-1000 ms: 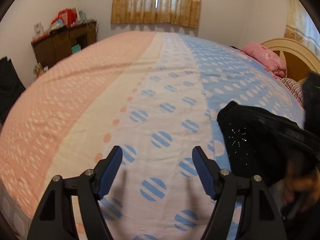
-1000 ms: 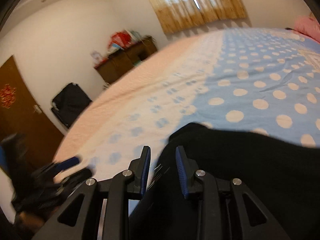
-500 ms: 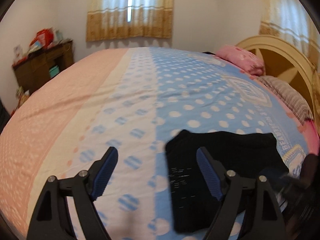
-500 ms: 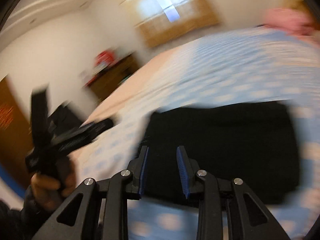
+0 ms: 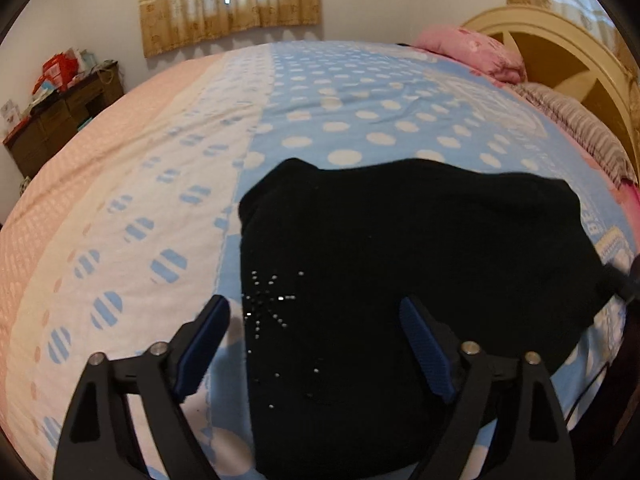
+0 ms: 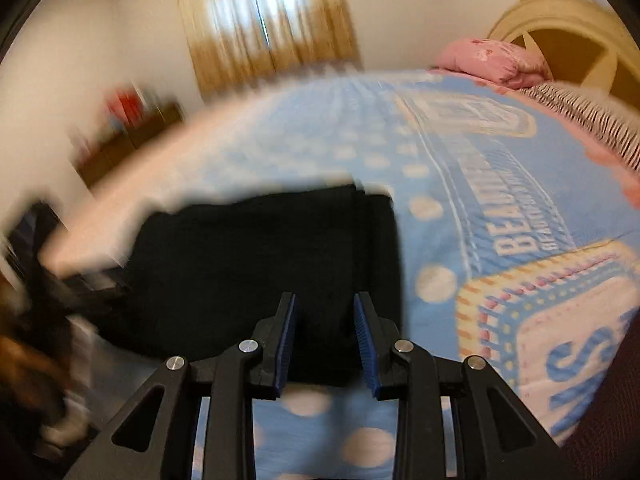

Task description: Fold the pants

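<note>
Your black pants [image 5: 400,248] are lying folded into a compact dark block on the bed [image 5: 360,92], on the blue polka-dot part of the cover and close to the near edge. The left hand-held gripper [image 5: 312,340] is spread wide with nothing in it; its right finger sits over the fabric and its left finger is over the cover just beside the pants' left edge, by the little sparkly stud pattern [image 5: 272,308]. From your right side, the right hand-held gripper [image 6: 324,332] is only partly open and not pinching anything, with the near edge of the pants [image 6: 260,264] showing in the gap between the fingers. That view is pretty blurred. A pink pillow [image 5: 472,50] sits by the headboard [image 5: 560,40].
</note>
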A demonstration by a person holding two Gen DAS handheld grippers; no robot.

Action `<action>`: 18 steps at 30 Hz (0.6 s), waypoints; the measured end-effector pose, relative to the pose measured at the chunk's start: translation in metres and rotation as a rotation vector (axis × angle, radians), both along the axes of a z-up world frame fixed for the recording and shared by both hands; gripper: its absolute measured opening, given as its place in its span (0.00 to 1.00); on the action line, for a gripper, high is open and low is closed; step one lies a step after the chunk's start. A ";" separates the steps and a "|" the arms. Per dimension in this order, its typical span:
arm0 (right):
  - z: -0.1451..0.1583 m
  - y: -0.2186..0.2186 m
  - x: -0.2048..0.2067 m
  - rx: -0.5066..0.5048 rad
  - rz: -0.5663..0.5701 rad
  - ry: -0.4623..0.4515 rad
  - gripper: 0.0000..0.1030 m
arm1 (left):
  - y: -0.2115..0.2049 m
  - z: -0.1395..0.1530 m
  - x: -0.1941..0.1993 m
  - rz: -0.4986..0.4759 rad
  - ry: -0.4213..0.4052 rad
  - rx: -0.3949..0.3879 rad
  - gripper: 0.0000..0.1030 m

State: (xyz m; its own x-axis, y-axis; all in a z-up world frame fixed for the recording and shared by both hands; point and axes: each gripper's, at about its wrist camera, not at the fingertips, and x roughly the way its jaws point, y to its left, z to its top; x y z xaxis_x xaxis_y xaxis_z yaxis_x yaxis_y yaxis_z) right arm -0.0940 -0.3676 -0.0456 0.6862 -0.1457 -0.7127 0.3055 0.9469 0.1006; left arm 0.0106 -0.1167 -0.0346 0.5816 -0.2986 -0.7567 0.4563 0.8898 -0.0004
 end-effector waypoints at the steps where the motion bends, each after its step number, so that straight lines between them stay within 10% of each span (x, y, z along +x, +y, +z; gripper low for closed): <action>1: -0.007 -0.002 0.000 0.006 -0.011 0.019 0.35 | 0.001 0.000 0.001 0.007 0.006 -0.002 0.93; 7: 0.012 -0.022 -0.017 0.108 -0.083 -0.065 0.41 | 0.008 0.008 0.000 0.017 -0.004 0.006 0.93; 12: 0.028 -0.025 -0.011 0.157 -0.089 -0.188 0.76 | 0.010 0.006 0.004 0.015 0.018 -0.002 0.93; 18: -0.002 -0.027 0.019 0.164 -0.098 -0.115 0.77 | 0.011 0.012 0.007 0.000 0.042 -0.057 0.93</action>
